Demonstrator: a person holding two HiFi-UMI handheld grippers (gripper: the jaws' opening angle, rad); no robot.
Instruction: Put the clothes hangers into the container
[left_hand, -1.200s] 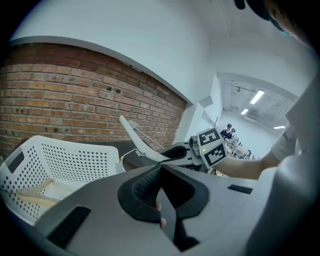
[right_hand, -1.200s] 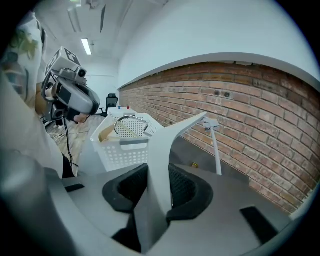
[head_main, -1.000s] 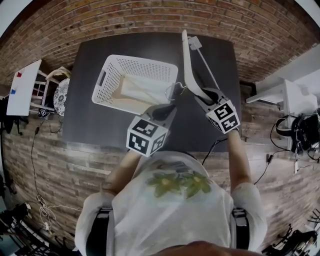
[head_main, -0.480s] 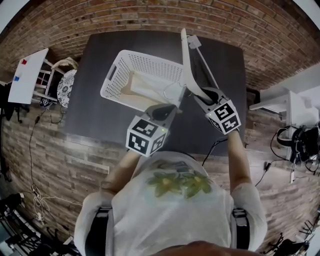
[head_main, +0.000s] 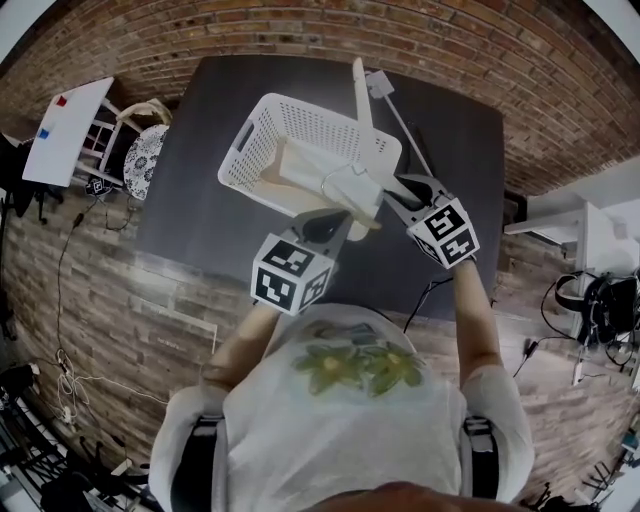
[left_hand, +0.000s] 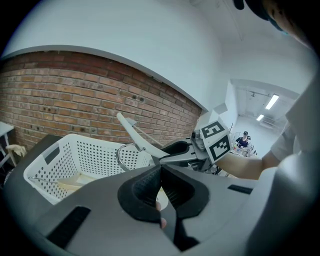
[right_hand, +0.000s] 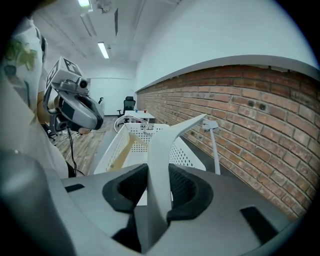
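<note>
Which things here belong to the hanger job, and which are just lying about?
Job in hand:
- white clothes hanger, gripped in the right claw
- white perforated basket
- wooden hanger lying inside the basket

Just lying about:
- whiteboard
- round patterned seat

This looks like an office used as a lab or recording room, with red brick walls (head_main: 300, 30), a wood-plank floor (head_main: 110, 300) trailing loose cables (head_main: 66, 395), and a dark grey surface (head_main: 190, 200) in the middle. Long ceiling strip lights (right_hand: 104, 50), a black office chair (right_hand: 129, 104) and a white board (head_main: 65, 130) fit that.
</note>
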